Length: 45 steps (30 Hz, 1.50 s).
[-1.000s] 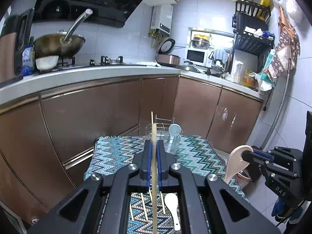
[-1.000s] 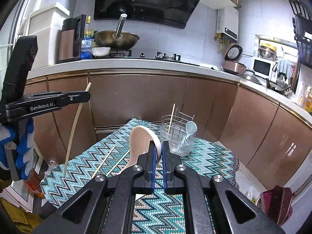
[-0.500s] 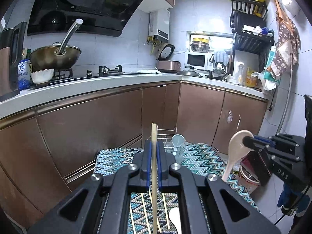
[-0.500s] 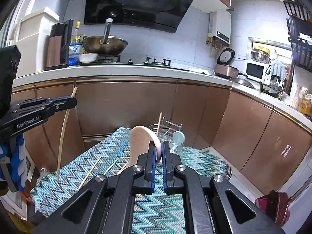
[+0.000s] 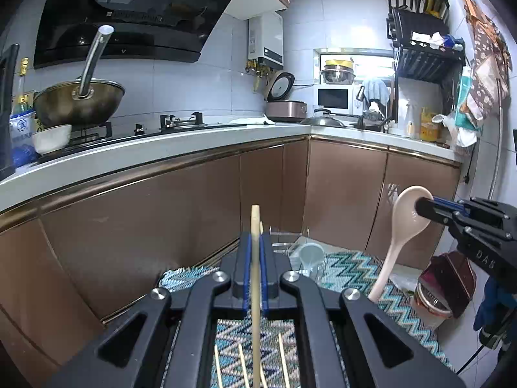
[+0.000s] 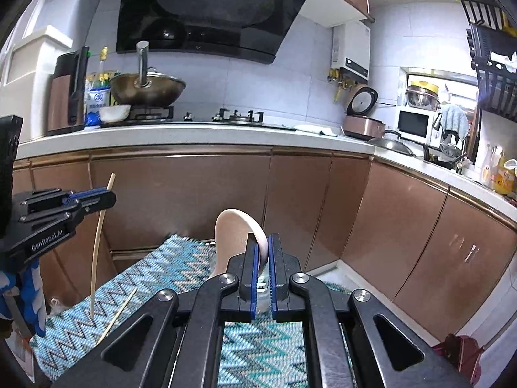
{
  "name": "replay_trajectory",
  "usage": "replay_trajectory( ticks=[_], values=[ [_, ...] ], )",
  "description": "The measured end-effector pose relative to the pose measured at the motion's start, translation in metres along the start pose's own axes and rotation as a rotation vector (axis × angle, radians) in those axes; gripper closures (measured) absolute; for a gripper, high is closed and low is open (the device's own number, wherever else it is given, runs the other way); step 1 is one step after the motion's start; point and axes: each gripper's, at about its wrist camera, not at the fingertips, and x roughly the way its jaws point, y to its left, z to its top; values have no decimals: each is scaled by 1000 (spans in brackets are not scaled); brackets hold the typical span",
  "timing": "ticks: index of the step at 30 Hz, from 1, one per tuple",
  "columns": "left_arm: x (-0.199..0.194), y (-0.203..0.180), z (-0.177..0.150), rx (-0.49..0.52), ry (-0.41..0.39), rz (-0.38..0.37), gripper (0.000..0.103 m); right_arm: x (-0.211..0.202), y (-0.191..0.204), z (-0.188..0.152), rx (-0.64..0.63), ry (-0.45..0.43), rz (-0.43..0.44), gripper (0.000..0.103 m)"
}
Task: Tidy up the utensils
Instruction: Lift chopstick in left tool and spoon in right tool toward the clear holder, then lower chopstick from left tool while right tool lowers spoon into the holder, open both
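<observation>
My left gripper [image 5: 255, 242] is shut on a wooden chopstick [image 5: 255, 278] held upright above the zigzag cloth [image 5: 349, 265]; it also shows at the left of the right wrist view [image 6: 108, 199], chopstick [image 6: 97, 249] hanging down. My right gripper [image 6: 263, 245] is shut on the bowl of a beige spoon [image 6: 234, 236], seen in the left wrist view [image 5: 423, 207] with the spoon [image 5: 397, 236] hanging handle-down. The glass utensil holder [image 5: 307, 255] with a pale blue spoon stands at the cloth's far edge, mostly hidden behind my fingers. Loose chopsticks [image 5: 281, 362] lie on the cloth.
Brown cabinet doors [image 5: 194, 210] and a white L-shaped counter [image 5: 161, 152] lie behind the cloth-covered table. A wok [image 5: 80, 100] sits on the stove. A red bag and bin [image 5: 442, 287] stand on the floor at right. Another chopstick [image 6: 118, 317] lies on the cloth.
Both grippers have risen with their utensils and tilted up; the table and holder have dropped lower in both views. The white spoon on the cloth has gone out of sight.
</observation>
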Motion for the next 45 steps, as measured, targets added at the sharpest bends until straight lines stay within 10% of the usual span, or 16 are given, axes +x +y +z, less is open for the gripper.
replay_trajectory(
  ticks=[17, 36, 45],
  values=[
    [90, 32, 77, -274, -201, -112, 98, 98, -35, 9, 12, -59, -92, 97],
    [219, 17, -4, -304, -133, 1, 97, 180, -1, -46, -91, -16, -206, 97],
    [193, 18, -9, -250, -104, -13, 78, 165, 6, -61, -54, -10, -150, 70]
  ],
)
